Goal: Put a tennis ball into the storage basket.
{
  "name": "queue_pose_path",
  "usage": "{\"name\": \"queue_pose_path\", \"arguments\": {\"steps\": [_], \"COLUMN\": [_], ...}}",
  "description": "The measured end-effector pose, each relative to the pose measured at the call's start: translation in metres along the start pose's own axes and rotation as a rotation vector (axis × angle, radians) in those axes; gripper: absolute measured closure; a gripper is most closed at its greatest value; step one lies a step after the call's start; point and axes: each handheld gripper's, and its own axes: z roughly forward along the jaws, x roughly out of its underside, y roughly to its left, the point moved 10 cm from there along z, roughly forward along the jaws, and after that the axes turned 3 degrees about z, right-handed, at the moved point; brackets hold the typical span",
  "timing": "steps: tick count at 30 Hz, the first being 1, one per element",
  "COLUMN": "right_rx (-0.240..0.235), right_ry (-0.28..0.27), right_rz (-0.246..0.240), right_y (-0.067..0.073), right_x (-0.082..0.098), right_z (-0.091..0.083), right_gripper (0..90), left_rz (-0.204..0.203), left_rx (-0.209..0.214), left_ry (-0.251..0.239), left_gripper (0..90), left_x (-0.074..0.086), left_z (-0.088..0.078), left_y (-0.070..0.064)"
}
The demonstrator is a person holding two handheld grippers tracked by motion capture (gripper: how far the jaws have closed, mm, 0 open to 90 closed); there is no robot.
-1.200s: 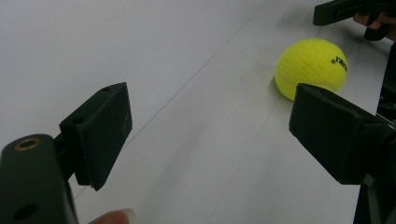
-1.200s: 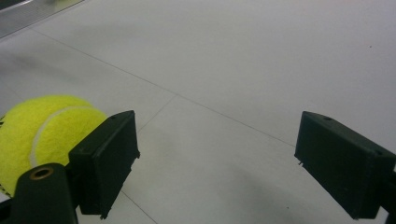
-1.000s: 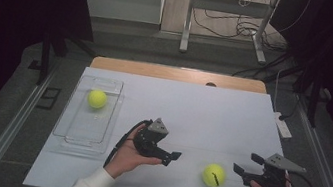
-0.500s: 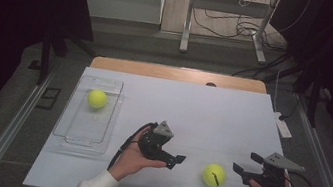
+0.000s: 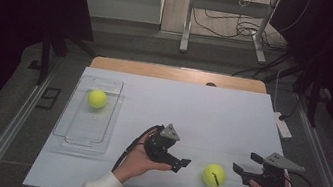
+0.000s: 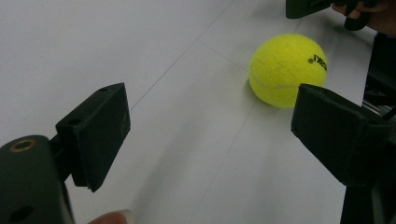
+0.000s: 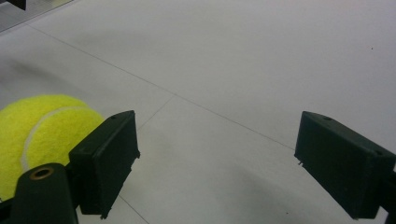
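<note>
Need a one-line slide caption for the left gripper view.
Open left gripper faces a tennis ball on the white table.

Two yellow tennis balls: one tennis ball (image 5: pixel 213 175) on the white table (image 5: pixel 211 116) between the grippers, the other tennis ball (image 5: pixel 97 99) inside the tray. One clear plastic tray (image 5: pixel 67 131) (rectangular, at the table's left). Two handheld grippers: the left gripper (image 5: pixel 180 165) and the right gripper (image 5: pixel 245 166), each with two black jaws. Two hands, one per gripper.
</note>
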Motion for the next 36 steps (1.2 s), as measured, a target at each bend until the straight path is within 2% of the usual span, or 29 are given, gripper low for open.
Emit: {"name": "queue_pose_path", "arguments": {"steps": [15, 36], "right_rx": [-0.001, 0.004], "right_ry": [0.004, 0.007], "right_rz": [-0.006, -0.008], "right_y": [0.0, 0.0], "right_x": [0.0, 0.001], "right_z": [0.002, 0.002], "right_gripper": [13.5, 13.5], "left_rz": [0.017, 0.048], "left_rx": [0.03, 0.078], "left_ry": [0.035, 0.036], "left_gripper": [12.0, 11.4], "left_x": [0.002, -0.005], "left_z": [0.018, 0.032], "left_y": [-0.012, -0.031]}}
